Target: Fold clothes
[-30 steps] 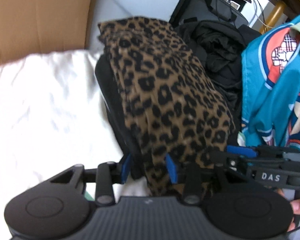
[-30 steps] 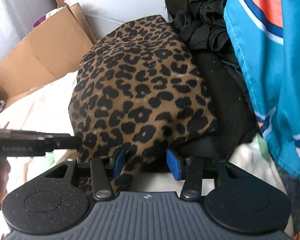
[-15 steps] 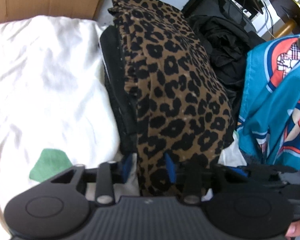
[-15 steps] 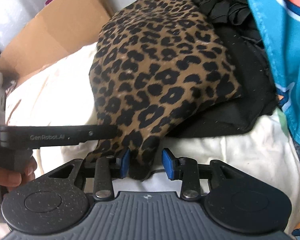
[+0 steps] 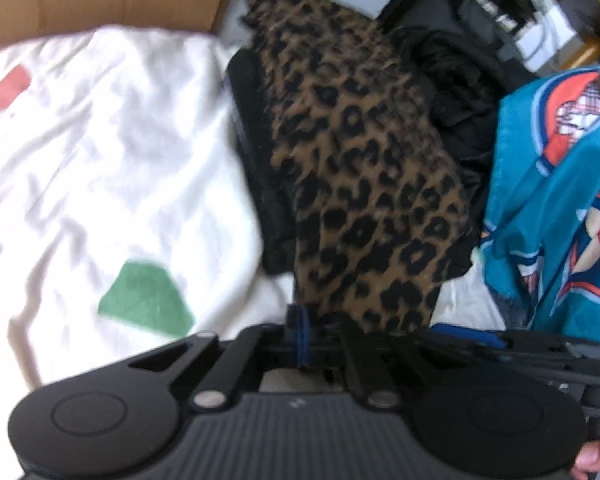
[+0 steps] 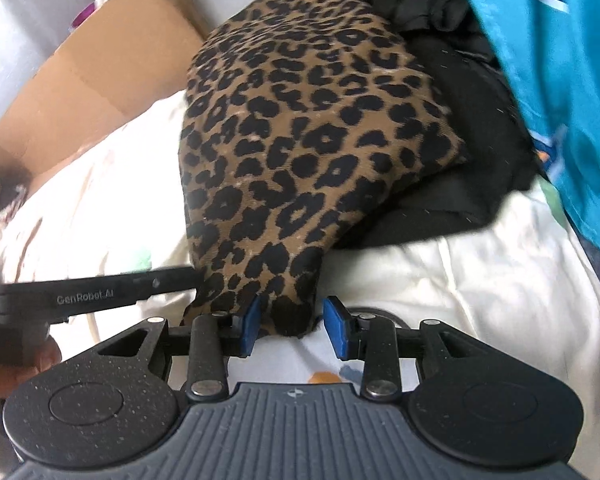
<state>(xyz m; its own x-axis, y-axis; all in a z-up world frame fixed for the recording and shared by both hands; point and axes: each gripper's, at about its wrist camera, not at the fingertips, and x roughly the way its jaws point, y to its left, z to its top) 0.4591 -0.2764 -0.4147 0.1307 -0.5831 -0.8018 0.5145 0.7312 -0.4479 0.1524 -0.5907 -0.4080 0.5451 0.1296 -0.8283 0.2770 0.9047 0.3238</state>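
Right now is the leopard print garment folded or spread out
Folded. The leopard print garment forms a compact, thick bundle with rounded doubled edges, atop a black garment on the white bedding.

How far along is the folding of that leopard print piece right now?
Looks done: the leopard print garment is already doubled into a compact stack on the black garment. In hand: the left gripper looks shut on its near corner, while the right gripper is open around the near edge. Left: the teal garment hangs unfolded.

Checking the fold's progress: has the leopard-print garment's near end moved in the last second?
Yes. In the right wrist view the leopard-print garment has been drawn out toward the camera, away from the cardboard box, over the white sheet.
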